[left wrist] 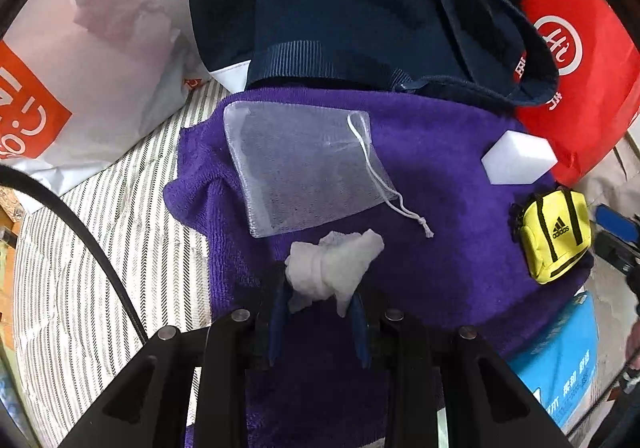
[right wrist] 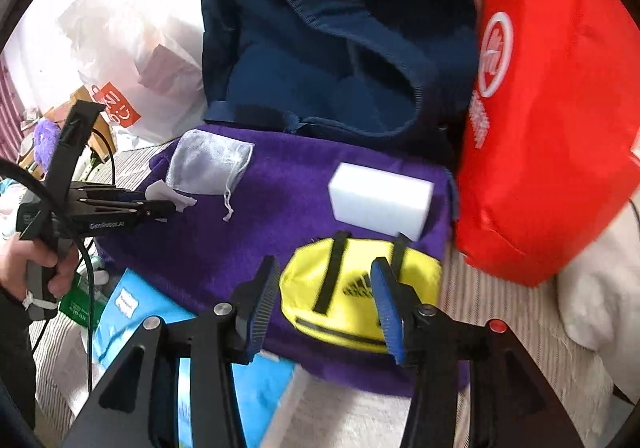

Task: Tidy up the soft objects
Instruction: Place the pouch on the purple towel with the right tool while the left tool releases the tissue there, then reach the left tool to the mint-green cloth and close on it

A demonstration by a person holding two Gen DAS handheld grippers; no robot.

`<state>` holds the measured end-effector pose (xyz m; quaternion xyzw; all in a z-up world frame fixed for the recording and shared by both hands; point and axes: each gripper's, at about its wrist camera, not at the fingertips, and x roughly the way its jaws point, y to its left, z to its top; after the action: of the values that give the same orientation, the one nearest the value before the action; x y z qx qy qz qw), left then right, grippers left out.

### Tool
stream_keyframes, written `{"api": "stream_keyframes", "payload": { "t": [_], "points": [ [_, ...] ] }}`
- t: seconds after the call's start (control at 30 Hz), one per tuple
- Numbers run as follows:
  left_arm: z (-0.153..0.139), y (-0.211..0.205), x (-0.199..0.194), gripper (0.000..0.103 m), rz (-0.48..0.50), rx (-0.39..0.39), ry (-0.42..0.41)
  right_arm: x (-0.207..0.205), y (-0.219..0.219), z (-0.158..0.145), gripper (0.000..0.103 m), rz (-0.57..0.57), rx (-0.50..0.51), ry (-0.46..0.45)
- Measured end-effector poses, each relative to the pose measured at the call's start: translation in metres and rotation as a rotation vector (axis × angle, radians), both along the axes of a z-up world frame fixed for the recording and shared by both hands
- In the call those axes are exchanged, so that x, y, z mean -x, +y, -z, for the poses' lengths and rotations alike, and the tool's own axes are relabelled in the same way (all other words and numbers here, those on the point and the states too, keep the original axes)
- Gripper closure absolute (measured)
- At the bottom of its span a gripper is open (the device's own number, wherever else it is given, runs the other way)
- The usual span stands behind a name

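Right wrist | right gripper (right wrist: 326,304) agape over yellow pouch (right wrist: 352,288) (untouched) | left gripper (left wrist: 320,300) pinching crumpled tissue (left wrist: 332,268)

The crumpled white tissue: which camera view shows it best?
The left wrist view. The crumpled white tissue sits large and sharp between the fingers of the left gripper, which is shut on it, over the purple towel. In the right wrist view it is only a small white scrap at that gripper's tip.

The yellow pouch (left wrist: 554,236) at the purple towel's (left wrist: 440,184) edge reads "adidas". The left gripper's (right wrist: 176,204) black body reads "GenRobot.AI".
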<state>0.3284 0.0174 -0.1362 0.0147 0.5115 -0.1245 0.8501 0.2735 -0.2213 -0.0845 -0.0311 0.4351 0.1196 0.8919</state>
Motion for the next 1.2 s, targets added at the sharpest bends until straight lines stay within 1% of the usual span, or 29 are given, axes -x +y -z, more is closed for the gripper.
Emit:
{"api": "stream_keyframes", "payload": {
  "t": [0.1, 0.17, 0.23, 0.3, 0.33, 0.4, 0.43, 0.5, 0.53, 0.57, 0.63, 0.67, 0.87, 1.03, 1.2],
  "points": [
    [0.0, -0.002, 0.001, 0.074, -0.004, -0.014, -0.002, 0.014, -0.006, -0.007, 0.054, 0.017, 0.004, -0.011],
    [0.0, -0.003, 0.002, 0.073, -0.004, -0.025, 0.0, 0.024, -0.01, -0.012, 0.051, 0.027, -0.002, -0.019],
    [0.001, -0.003, 0.004, 0.064, -0.009, -0.026, 0.005, 0.035, -0.013, -0.017, 0.049, 0.035, 0.0, -0.028],
    [0.0, -0.004, 0.006, 0.051, -0.009, -0.002, 0.009, 0.044, -0.015, -0.02, 0.048, 0.048, 0.004, -0.031],
    [-0.001, -0.003, 0.009, 0.049, -0.006, 0.017, 0.015, 0.045, -0.015, -0.021, 0.047, 0.052, 0.002, -0.029],
    [-0.005, -0.002, 0.015, 0.043, -0.007, 0.023, 0.017, 0.052, -0.017, -0.022, 0.045, 0.058, -0.01, -0.02],
    [-0.007, -0.003, 0.017, 0.042, -0.006, 0.02, 0.017, 0.056, -0.018, -0.023, 0.043, 0.064, -0.012, -0.017],
    [-0.013, -0.003, 0.023, 0.034, -0.009, -0.009, 0.011, 0.063, -0.017, -0.022, 0.039, 0.07, -0.012, -0.012],
    [-0.017, -0.003, 0.028, 0.033, -0.015, -0.031, -0.004, 0.067, -0.016, -0.022, 0.038, 0.071, -0.012, -0.009],
    [-0.022, -0.001, 0.033, 0.032, -0.012, -0.031, -0.014, 0.072, -0.015, -0.021, 0.037, 0.072, -0.017, -0.004],
    [-0.028, 0.002, 0.04, 0.03, -0.017, -0.03, -0.023, 0.08, -0.013, -0.019, 0.031, 0.069, -0.031, 0.006],
    [-0.032, 0.006, 0.046, 0.03, -0.028, -0.034, -0.029, 0.084, -0.011, -0.018, 0.03, 0.069, -0.034, 0.014],
    [-0.046, 0.025, 0.075, 0.029, -0.044, -0.041, -0.044, 0.111, -0.004, -0.012, 0.03, 0.083, -0.024, 0.041],
    [-0.048, 0.044, 0.107, 0.028, -0.066, -0.052, -0.06, 0.137, -0.004, -0.01, 0.03, 0.107, -0.018, 0.046],
    [-0.037, 0.068, 0.131, 0.028, -0.103, -0.056, -0.056, 0.16, -0.007, -0.003, 0.03, 0.134, -0.023, 0.067]
  ]
}}
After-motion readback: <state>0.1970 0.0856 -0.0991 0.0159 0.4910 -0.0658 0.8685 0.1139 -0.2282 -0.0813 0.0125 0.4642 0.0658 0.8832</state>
